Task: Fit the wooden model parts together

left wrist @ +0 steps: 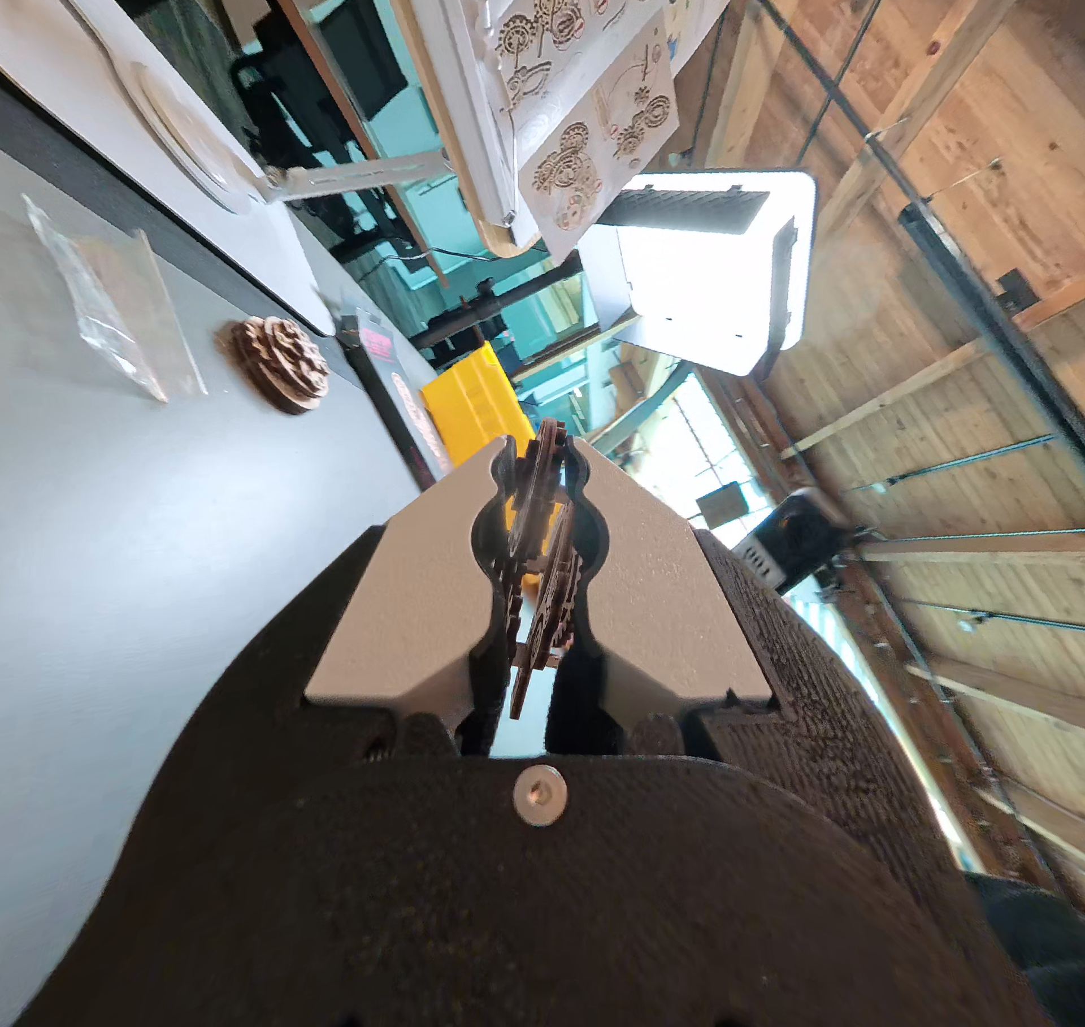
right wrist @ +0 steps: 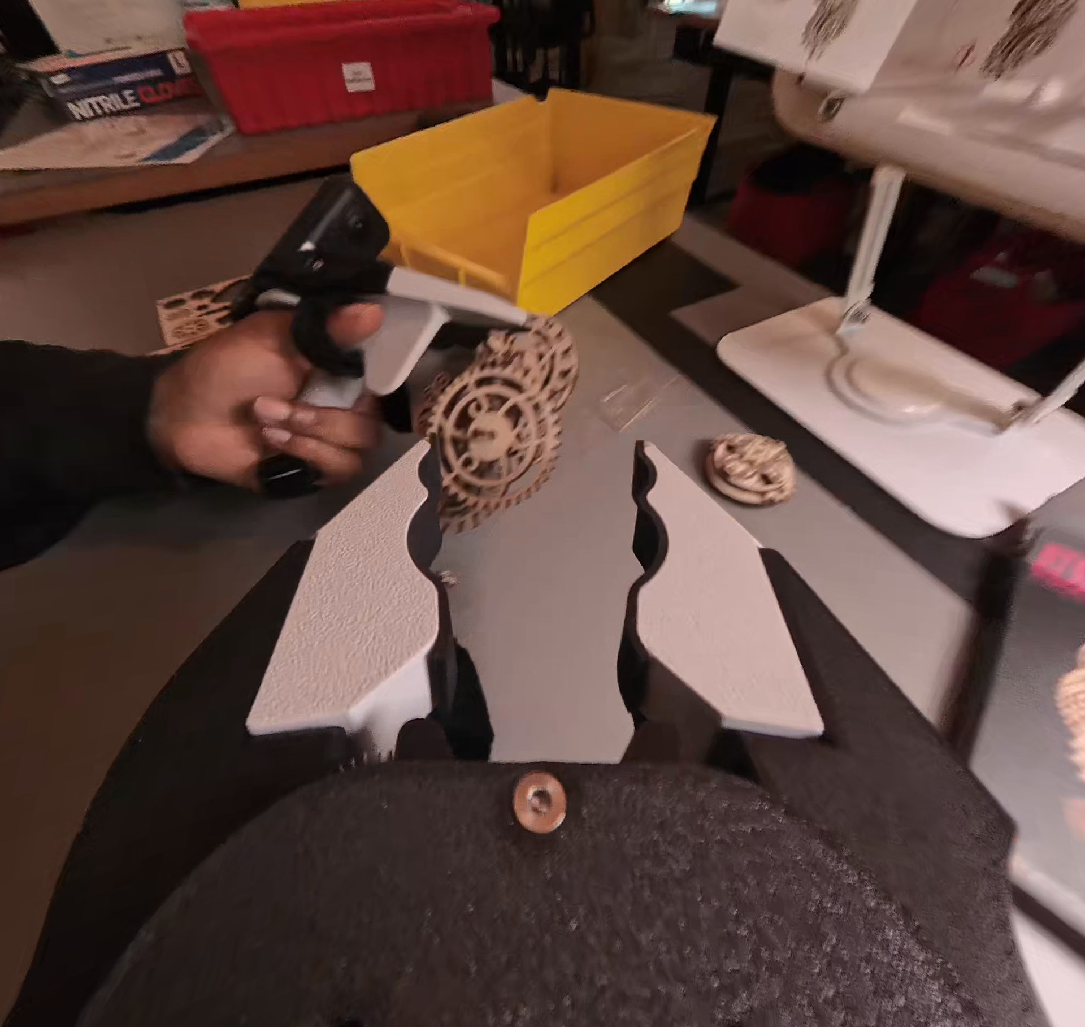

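The left tool (right wrist: 469, 347) clamps the wooden gear assembly (right wrist: 499, 417) edge-on above the counter (right wrist: 558, 588). The right tool (right wrist: 537, 458) gapes wide and empty. A careless push could twist the assembly loose or snap its teeth.

Both close wrist views share the yellow bin (right wrist: 528, 200).

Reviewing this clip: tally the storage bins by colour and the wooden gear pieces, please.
Yellow bin: 1
Red bin: 1
Wooden gear assembly held in the left gripper: 1
Small wooden gear stack lying on the table: 1
Flat cut-out wooden sheet: 1
Total: 5
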{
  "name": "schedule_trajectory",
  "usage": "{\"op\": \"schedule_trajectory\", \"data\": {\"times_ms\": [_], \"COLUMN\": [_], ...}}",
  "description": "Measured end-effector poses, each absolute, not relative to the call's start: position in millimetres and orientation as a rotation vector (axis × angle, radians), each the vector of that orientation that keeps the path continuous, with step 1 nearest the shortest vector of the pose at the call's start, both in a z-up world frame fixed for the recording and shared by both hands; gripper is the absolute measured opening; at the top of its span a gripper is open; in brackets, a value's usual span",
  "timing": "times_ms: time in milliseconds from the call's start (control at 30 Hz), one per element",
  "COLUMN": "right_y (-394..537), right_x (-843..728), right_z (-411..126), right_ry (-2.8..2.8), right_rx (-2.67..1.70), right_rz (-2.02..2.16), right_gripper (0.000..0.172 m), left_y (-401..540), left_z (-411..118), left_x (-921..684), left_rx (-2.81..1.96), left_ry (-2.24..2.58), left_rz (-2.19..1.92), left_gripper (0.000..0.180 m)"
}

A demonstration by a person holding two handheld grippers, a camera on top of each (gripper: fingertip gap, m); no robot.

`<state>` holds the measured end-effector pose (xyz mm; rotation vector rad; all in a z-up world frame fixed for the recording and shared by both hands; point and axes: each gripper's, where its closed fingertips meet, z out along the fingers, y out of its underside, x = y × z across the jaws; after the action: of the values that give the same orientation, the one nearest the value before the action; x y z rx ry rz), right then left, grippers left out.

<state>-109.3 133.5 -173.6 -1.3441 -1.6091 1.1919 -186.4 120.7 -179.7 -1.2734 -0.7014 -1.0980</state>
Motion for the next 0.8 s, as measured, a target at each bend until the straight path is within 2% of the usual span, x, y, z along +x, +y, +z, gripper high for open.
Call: {"op": "schedule_trajectory", "data": {"times_ms": [67, 200, 400, 567, 633, 767, 800], "right_y": [106.7, 65.0, 54.3, 56.3, 55.7, 60.5, 60.6], "right_x": [-90.0, -61.5, -37.8, -19.3, -11.0, 10.3, 15.0], "right_z": [-194.2, -218.1, -172.9, -161.8, -164.3, -173.6, -180.2], "right_ry": [-1.553, -1.363, -1.098, -1.133, -1.192, -1.198, -1.195], "right_rx": [-1.477, -1.656, -1.574, -1.621, -1.713, -1.869, -1.932], "right_rz": [1.267, 1.426, 1.889, 2.037, 2.125, 2.315, 2.343], "right_gripper": [0.068, 0.055, 0.021, 0.018, 0.017, 0.017, 0.008], "left_y": [119.2, 113.9, 104.3, 101.4, 99.6, 86.6, 81.2], "left_z": [-169.9, -143.7, -120.4, -118.9, -119.1, -125.9, -129.5], "left_x": [-175.5, -135.4, -99.0, -91.7, -90.8, -85.6, -86.8], "left_rx": [-1.203, -1.121, -1.064, -1.142, -1.196, -1.348, -1.382], "left_ry": [-0.717, -0.665, -0.607, -0.531, -0.469, -0.303, -0.273], "left_rz": [-1.199, -1.319, -1.381, -1.33, -1.271, -1.136, -1.079], "left_gripper": [0.014, 0.014, 0.014, 0.013, 0.023, 0.057, 0.061]}}
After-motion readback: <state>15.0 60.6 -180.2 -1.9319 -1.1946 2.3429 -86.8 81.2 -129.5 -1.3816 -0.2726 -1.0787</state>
